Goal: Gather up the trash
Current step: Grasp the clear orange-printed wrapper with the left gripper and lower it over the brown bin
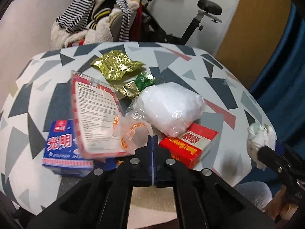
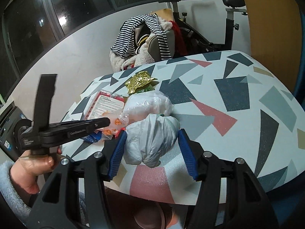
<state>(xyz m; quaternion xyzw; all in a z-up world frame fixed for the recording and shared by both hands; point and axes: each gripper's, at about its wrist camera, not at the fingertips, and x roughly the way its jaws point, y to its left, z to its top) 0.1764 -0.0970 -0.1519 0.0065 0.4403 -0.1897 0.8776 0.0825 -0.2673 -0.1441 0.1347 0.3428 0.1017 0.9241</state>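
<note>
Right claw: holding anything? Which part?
Yes. The right claw holds a crumpled grey-white wad of plastic, blue pads on its two sides, above the table.

Blue milk carton: "光明" in white characters, small red logo above. Red-bordered packet: "KOYO" at its top, fine print unreadable. Red box: yellow lettering, upside down, illegible.

Round table patterned with grey, navy and pink triangles. Beyond far edge, chair heaped with striped and fleecy clothes. Exercise bike behind, against white wall. Dark windows above. Wooden panel and blue curtain past right edge.
</note>
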